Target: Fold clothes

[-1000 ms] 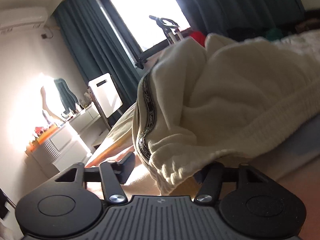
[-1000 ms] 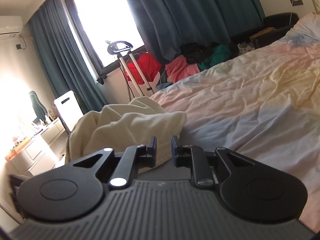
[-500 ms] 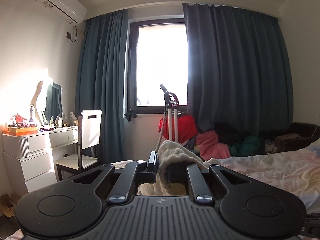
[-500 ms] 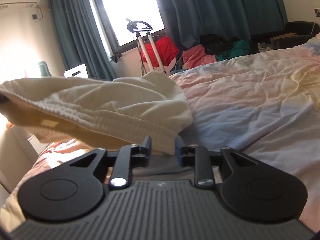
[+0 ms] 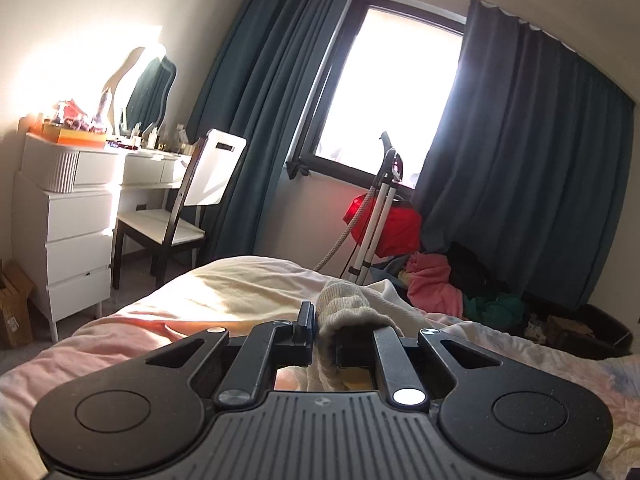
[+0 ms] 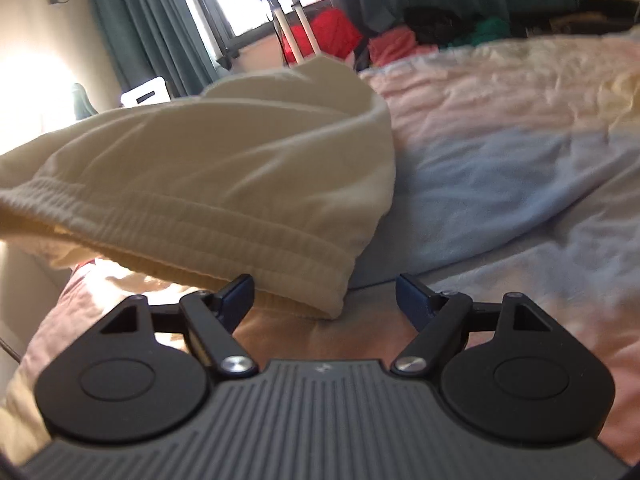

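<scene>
A cream knitted garment (image 6: 224,184) with a ribbed hem lies bunched on the bed, its left part lifted off the sheet. My left gripper (image 5: 324,330) is shut on a fold of that cream garment (image 5: 344,312), which bulges above the pads and hangs down between the fingers. My right gripper (image 6: 324,294) is low over the bed with its jaws opening wide. The hem's corner lies just in front of its left finger, and nothing is pinched between the pads.
The bed (image 6: 520,168) has a rumpled pink, yellow and blue sheet stretching right. A white dresser (image 5: 68,216) and chair (image 5: 188,208) stand at left. Under the window are a garment steamer (image 5: 376,216), a red bag and a pile of clothes (image 5: 440,284).
The left gripper closed on the garment's fold, rose and rolled upright. The right gripper's jaws went from nearly shut to wide apart as it dropped closer to the hem.
</scene>
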`<state>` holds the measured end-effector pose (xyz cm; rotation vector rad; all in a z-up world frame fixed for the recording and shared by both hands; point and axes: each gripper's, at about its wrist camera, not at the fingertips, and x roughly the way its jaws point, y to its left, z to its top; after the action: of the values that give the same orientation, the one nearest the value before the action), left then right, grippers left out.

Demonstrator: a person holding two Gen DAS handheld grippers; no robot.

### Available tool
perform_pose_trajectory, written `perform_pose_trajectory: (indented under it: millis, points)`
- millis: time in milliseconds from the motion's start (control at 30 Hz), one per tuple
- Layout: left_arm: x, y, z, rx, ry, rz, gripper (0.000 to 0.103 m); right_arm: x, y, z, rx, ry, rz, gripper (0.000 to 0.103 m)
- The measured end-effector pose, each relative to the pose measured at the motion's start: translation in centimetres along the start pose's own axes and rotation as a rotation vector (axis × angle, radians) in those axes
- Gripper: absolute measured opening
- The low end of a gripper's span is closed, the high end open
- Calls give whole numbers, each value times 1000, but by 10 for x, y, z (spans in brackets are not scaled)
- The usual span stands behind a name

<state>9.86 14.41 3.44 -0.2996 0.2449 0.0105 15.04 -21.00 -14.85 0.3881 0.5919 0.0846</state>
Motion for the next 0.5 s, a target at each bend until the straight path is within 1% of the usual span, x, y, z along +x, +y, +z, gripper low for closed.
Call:
perform_pose_trajectory:
  millis: [33, 67, 100, 167, 233, 267, 333, 367, 433, 467, 500]
  points:
    - [3, 6, -1, -9, 5, 5, 10, 7, 0, -1, 0, 14, 1, 78]
    - [6, 10, -1, -14, 10, 12, 10, 12, 5, -3, -31, 16, -12, 76]
    - [9, 14, -3, -20, 19, 19, 10, 17, 10, -4, -71, 18, -35, 69]
    - [15, 19, -7, -20, 38, 32, 10, 21, 18, -6, -127, 11, -73, 66]
    - [22, 23, -11, -12, 56, 50, 10, 18, 21, -6, -133, -7, -95, 60]
    - [25, 25, -12, -9, 70, 58, 10, 15, 20, -4, -130, -21, -106, 47]
    - [36, 26, -15, -13, 103, 64, 11, 7, 17, 1, -116, -51, -129, 39]
    - [38, 24, -17, -6, 116, 66, 12, 3, 15, 4, -111, -73, -158, 28]
    - [40, 20, -21, 20, 137, 68, 13, -8, 11, 10, -95, -122, -190, 27]
    - [40, 18, -24, 38, 147, 69, 14, -13, 9, 13, -88, -146, -199, 21]
    - [41, 14, -28, 55, 160, 72, 14, -19, 8, 15, -86, -167, -203, 14]
